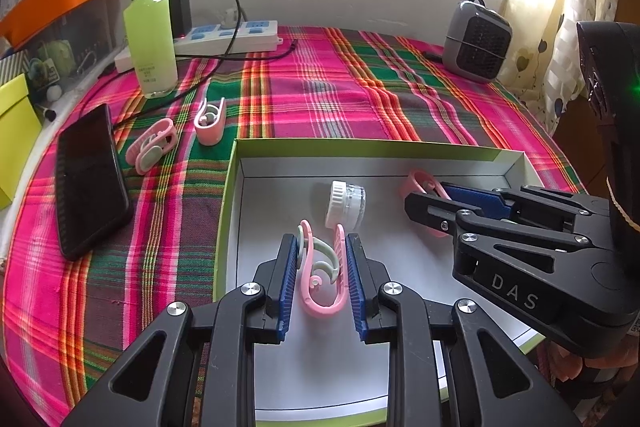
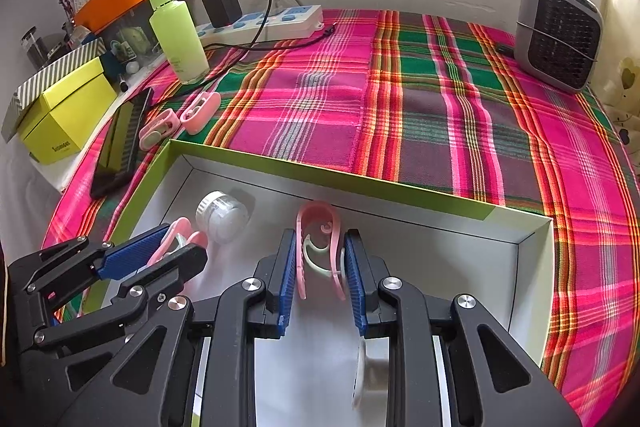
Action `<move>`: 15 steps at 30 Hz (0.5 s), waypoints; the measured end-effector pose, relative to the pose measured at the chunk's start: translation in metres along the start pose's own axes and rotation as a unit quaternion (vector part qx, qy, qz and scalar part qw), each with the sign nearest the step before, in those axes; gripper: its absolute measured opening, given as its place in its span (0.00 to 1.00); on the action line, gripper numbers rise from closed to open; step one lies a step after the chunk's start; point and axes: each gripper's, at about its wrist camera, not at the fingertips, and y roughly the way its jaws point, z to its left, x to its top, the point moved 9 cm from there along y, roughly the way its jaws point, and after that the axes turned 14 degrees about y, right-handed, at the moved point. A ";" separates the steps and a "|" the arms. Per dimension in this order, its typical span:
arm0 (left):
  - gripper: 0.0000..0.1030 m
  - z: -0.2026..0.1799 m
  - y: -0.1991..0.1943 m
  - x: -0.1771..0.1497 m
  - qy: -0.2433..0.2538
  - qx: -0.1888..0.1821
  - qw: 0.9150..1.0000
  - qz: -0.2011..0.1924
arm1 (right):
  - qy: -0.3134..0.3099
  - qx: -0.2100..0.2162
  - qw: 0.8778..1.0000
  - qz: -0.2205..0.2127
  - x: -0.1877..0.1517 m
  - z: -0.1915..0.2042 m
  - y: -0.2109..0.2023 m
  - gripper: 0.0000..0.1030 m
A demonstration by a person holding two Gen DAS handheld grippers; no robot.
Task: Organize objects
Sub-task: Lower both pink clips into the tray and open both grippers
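Plaid cloth (image 1: 320,95) covers our table, bearing a shallow box (image 1: 360,147). Inside it, our left gripper (image 1: 320,247) clamps one pink clip (image 1: 320,267). Our right gripper (image 2: 320,247) clamps another clip (image 2: 320,239).

Woven plaid cloth in pink, green and orange (image 1: 320,99), matt and finely ribbed, over the tabletop. Shallow white cardboard tray with lime-green rim (image 1: 360,143), smooth and matt inside. Pink and mint plastic clips (image 1: 322,267), softly glossy. Small clear plastic jar with ribbed white lid (image 1: 346,205), shiny. Left tool (image 1: 320,259) in matt black plastic, blue ridged pads (image 1: 289,279), bright metal screws. Flat black phone (image 1: 90,179), glassy and reflective. Tall lime-green plastic bottle (image 1: 150,35), translucent and glossy.
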 end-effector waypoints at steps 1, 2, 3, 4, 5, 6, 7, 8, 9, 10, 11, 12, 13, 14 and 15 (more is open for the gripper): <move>0.22 0.000 0.000 0.000 0.000 0.001 1.000 0.000 | 0.000 -0.001 1.000 0.000 0.000 -0.001 0.000 0.24; 0.22 0.001 0.001 -0.001 0.000 0.002 1.000 0.001 | 0.000 -0.002 1.000 0.000 0.000 -0.001 -0.001 0.24; 0.22 0.000 0.001 -0.001 0.001 0.002 1.000 0.001 | 0.000 -0.002 1.000 -0.001 0.000 -0.001 0.000 0.24; 0.22 0.000 0.001 -0.002 0.001 0.001 1.000 0.001 | 0.002 -0.001 1.000 -0.001 0.000 -0.001 -0.001 0.24; 0.22 0.000 0.001 -0.001 0.001 0.000 1.000 0.001 | 0.004 -0.001 1.000 -0.001 0.000 -0.002 -0.001 0.24; 0.22 0.000 0.001 -0.002 0.001 0.001 1.000 0.001 | 0.005 0.000 1.000 -0.001 0.000 -0.002 -0.001 0.24; 0.23 0.001 0.001 -0.001 0.001 0.002 1.000 0.002 | 0.006 0.000 1.000 -0.001 0.000 -0.002 -0.001 0.24; 0.24 0.001 0.001 -0.001 0.001 0.003 1.000 0.002 | 0.007 0.001 1.000 -0.001 0.000 -0.002 -0.001 0.24; 0.24 0.000 0.000 -0.001 0.001 0.003 1.000 0.002 | 0.008 0.002 1.000 -0.002 0.000 -0.002 -0.001 0.24; 0.25 0.000 0.000 -0.001 0.000 0.004 1.000 0.003 | 0.009 0.003 1.000 -0.002 0.000 -0.003 -0.002 0.24; 0.26 0.000 0.000 -0.001 0.000 0.004 1.000 0.003 | 0.010 0.003 1.000 -0.002 0.000 -0.003 -0.002 0.24; 0.26 0.001 0.000 -0.001 -0.001 0.004 1.000 0.003 | 0.010 0.003 1.000 -0.002 0.000 -0.003 -0.002 0.24; 0.27 0.001 0.000 -0.001 -0.001 0.005 1.000 0.003 | 0.011 0.002 1.000 -0.002 0.000 -0.003 -0.002 0.24; 0.28 0.001 -0.001 -0.001 -0.001 0.005 1.000 0.003 | 0.011 0.003 1.000 -0.002 0.000 -0.002 -0.002 0.25; 0.28 0.001 -0.001 -0.001 -0.001 0.006 1.000 0.003 | 0.012 0.006 1.000 -0.003 0.000 -0.002 -0.003 0.27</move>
